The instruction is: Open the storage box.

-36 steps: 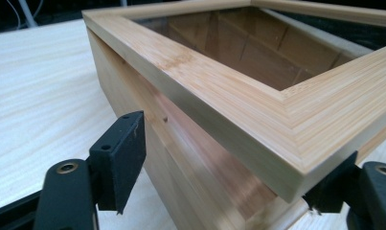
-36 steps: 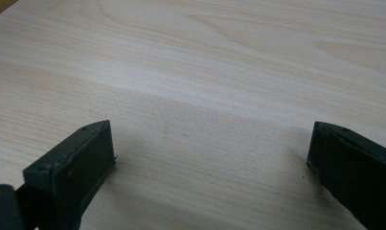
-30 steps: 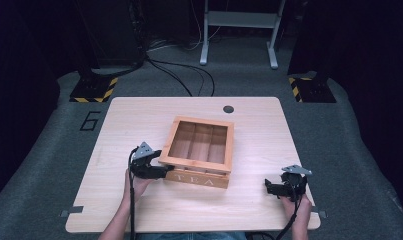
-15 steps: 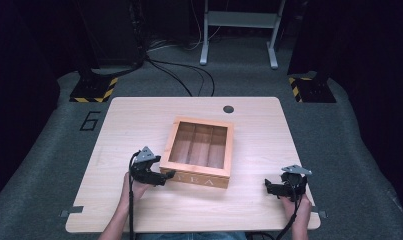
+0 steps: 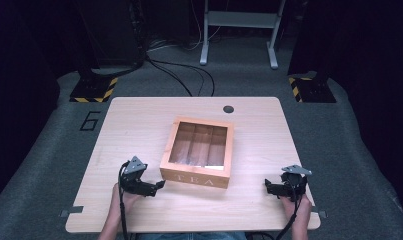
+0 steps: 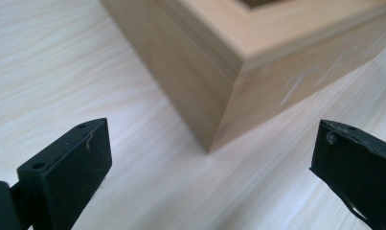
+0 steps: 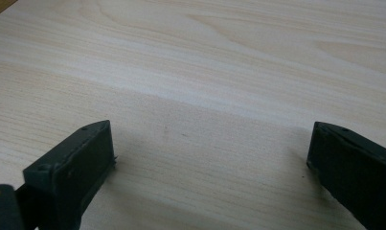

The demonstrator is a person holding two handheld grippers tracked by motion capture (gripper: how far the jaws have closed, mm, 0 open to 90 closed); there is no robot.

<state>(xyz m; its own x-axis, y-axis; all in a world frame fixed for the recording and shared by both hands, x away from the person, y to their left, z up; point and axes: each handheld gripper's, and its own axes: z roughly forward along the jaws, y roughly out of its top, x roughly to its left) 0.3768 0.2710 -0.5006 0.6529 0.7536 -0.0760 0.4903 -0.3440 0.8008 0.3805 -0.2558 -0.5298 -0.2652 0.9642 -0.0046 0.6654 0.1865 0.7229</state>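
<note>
Standing closed near table centre: tea box, placement judged done. Left gripper just beside box's near-left corner, jaws just opened wide, nothing between. Right gripper spread, empty, well apart. Remaining: likely withdrawal only

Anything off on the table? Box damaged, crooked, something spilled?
Only one thing: the tea box sits slightly rotated against the table edges. Lid closed, no damage or spill visible. The left gripper, jaws just opened, sits off its corner, nothing between them.
</note>
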